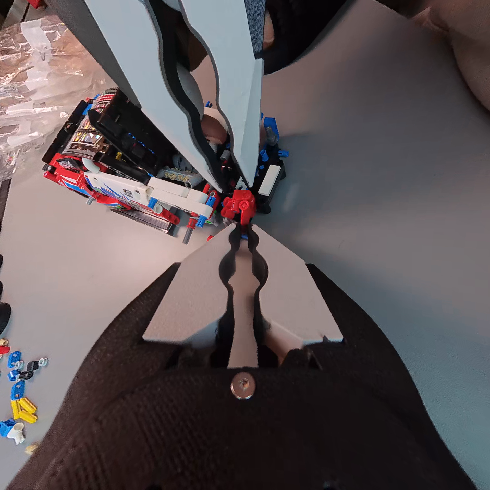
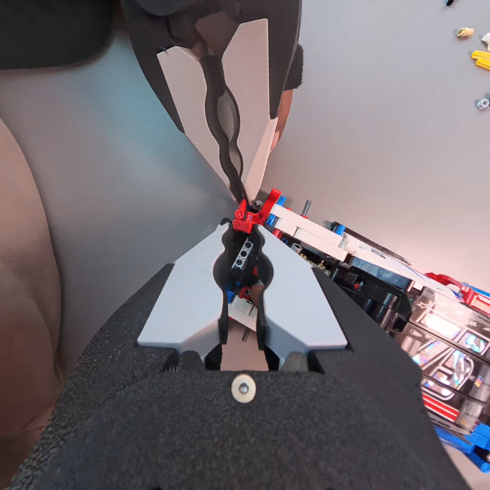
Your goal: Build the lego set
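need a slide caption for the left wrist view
Left gripper pinches a red connector piece against the lego car, steadied by the right gripper.

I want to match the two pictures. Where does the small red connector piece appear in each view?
Left wrist view: small red connector piece at centre, just beyond the near claw tips.
Right wrist view: same piece, slightly above centre, between both claws.
Shared landmark: long white beam.

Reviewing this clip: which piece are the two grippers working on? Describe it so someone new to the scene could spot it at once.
Find the long Lego car lying on the grey table. At its open black end, both grippers meet tip to tip: the left gripper from below in its own view, the right gripper from above. Between them sits the red connector cluster, the only bright red lump there, showing cross-shaped holes.
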{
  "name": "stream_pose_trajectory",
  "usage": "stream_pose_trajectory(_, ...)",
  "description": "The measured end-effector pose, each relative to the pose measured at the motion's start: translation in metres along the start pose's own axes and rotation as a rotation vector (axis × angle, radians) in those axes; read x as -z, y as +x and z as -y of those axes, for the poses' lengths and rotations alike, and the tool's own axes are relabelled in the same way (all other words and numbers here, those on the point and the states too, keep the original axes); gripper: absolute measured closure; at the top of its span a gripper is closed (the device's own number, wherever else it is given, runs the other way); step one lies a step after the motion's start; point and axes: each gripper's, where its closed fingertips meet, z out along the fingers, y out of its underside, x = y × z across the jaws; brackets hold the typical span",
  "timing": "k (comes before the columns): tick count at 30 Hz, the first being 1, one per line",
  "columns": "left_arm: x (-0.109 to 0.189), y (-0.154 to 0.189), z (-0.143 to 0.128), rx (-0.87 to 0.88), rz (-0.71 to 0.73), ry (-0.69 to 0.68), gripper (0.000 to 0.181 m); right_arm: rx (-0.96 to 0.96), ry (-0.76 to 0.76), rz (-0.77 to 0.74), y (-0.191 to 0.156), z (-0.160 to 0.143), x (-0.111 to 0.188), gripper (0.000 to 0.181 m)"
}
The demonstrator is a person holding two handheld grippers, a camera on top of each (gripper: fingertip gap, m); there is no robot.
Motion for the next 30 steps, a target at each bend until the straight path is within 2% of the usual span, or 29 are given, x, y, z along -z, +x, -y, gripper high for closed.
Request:
stream_pose_trajectory(1, 0.000, 0.000, 0.000, 0.011, -0.006, 0.005, 0.179, -0.033, -0.016, 0.006, -0.001, -0.002, -0.003, 0.169)
stream_pose_trajectory(6, 0.002, 0.001, 0.001, 0.097, -0.047, 0.026, 0.179, -0.027, -0.036, 0.014, -0.004, -0.003, -0.006, 0.170)
stream_pose_trajectory(14, 0.004, 0.007, 0.003, 0.356, -0.189, 0.054, 0.179, 0.038, -0.019, 0.008, -0.009, -0.004, -0.005, 0.170)
stream_pose_trajectory(21, 0.008, 0.006, 0.006, 0.660, -0.301, 0.077, 0.179, 0.040, 0.000, -0.002, -0.010, 0.000, -0.004, 0.163)
stream_pose_trajectory(25, 0.013, 0.004, 0.009, 0.856, -0.380, 0.117, 0.179, 0.039, 0.012, -0.012, -0.008, 0.002, -0.004, 0.166)
stream_pose_trajectory(30, 0.009, 0.011, 0.006, 0.880, -0.423, 0.059, 0.179, 0.143, -0.008, -0.050, -0.011, 0.001, -0.005, 0.169)
